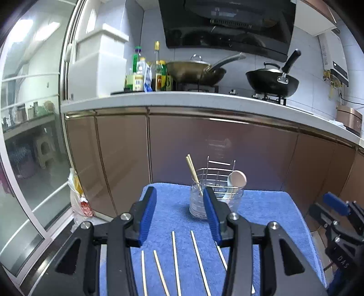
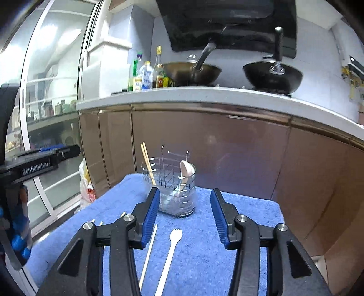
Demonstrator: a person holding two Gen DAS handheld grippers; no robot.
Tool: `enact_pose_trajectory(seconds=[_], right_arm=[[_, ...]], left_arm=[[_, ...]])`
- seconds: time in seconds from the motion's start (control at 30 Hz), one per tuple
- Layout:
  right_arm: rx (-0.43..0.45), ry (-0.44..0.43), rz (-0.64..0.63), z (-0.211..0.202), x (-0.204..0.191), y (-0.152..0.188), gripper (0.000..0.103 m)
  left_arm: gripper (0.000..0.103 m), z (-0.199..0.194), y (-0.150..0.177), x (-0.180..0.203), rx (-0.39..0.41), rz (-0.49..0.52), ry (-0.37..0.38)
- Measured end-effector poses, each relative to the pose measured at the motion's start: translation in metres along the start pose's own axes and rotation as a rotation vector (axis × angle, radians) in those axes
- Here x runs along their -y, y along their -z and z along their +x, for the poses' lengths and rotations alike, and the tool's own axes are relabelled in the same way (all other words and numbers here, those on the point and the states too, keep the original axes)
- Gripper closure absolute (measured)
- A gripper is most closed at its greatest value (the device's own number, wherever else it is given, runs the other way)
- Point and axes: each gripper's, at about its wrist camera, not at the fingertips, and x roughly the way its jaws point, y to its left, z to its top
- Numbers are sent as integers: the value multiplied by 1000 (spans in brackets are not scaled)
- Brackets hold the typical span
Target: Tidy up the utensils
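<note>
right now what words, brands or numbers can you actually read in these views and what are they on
"GenRobot.AI": on the black body of the left tool, seen from the right wrist view.
"DAS": partial lettering on the black body of the right tool, seen from the left wrist view; the rest is cut off.
Labels on the bottles on the counter: too small and blurred to read.
Display on the range hood: blurred, unreadable.
</note>
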Motion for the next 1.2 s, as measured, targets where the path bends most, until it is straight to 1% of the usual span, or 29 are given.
enact_pose_trajectory(seconds=[0.07, 0.17, 0.27, 0.43, 0.73, 0.87, 1.03, 1.2], right_arm=[[27, 21, 9, -20, 0, -4, 49], [64, 44, 19, -42, 1, -9, 46], [95, 67, 24, -66, 1, -13, 45], [114, 75, 21, -88, 0, -12, 45], [132, 82, 30, -109, 2, -9, 45], [134, 76, 36, -114, 7, -5, 40], [136, 87, 34, -115, 9, 3, 39], [129, 85, 55, -109, 11, 7, 39]], left_arm=[[61, -15, -2, 3, 18, 7, -4], [60, -36, -3, 5, 39, 17, -14], [60, -50, -3, 6, 58, 27, -24], [60, -68, 0, 7, 81, 33, -20], [59, -87, 6, 11, 102, 33, -10], [60, -86, 6, 17, 104, 33, -4], [59, -84, 10, 26, 95, 50, 10], [59, -84, 14, 29, 86, 73, 2]])
